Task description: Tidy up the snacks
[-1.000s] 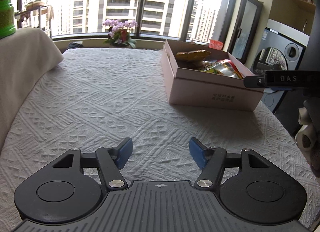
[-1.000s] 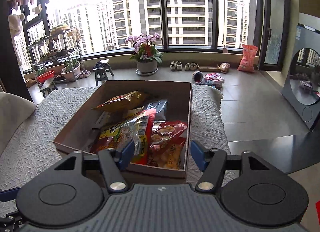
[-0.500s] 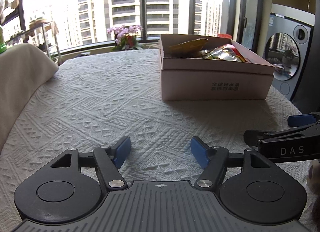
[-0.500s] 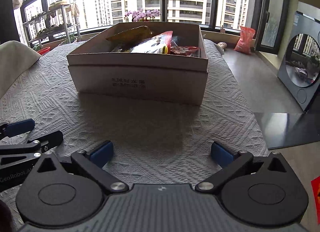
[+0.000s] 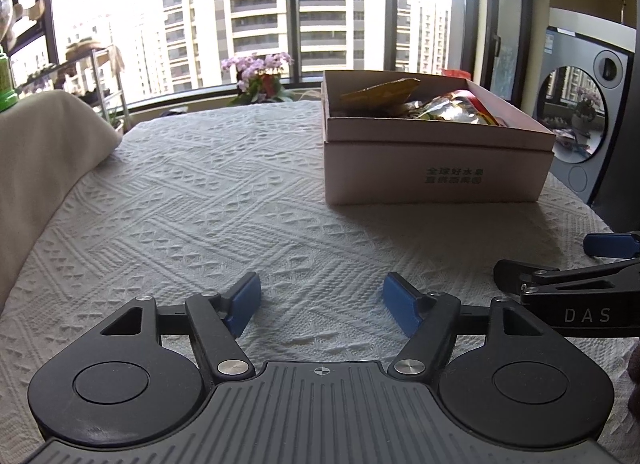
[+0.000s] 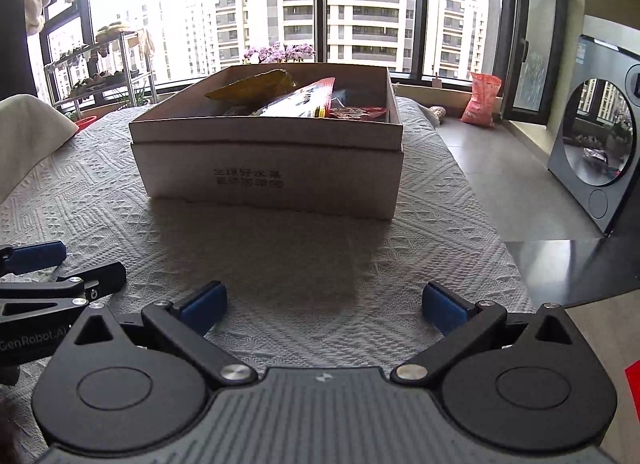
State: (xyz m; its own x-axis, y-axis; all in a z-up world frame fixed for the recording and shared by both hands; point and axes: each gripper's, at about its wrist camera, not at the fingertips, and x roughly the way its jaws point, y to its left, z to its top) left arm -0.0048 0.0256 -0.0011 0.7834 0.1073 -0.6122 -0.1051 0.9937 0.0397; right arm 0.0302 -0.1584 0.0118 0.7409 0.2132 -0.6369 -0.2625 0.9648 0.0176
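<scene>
A pale cardboard box [image 5: 436, 172] [image 6: 272, 180] stands on the white textured tablecloth, with several snack bags inside: a yellow bag [image 5: 380, 90] [image 6: 252, 88] and a silvery red-edged bag [image 5: 456, 108] [image 6: 300, 102]. My left gripper [image 5: 320, 300] is open and empty, low over the cloth, well short of the box and left of it. My right gripper [image 6: 324, 302] is open wide and empty, low over the cloth in front of the box. Each gripper shows at the edge of the other's view.
A cream cushion [image 5: 44, 168] lies along the table's left side. A potted pink orchid [image 5: 260, 76] stands beyond the far edge by the windows. A grey machine with a round door [image 6: 600, 144] stands on the floor at the right. The table's right edge drops to the floor.
My right gripper has drawn back from above the box and dropped low over the cloth, jaws opened wider. My left gripper has lowered a little and stays open.
</scene>
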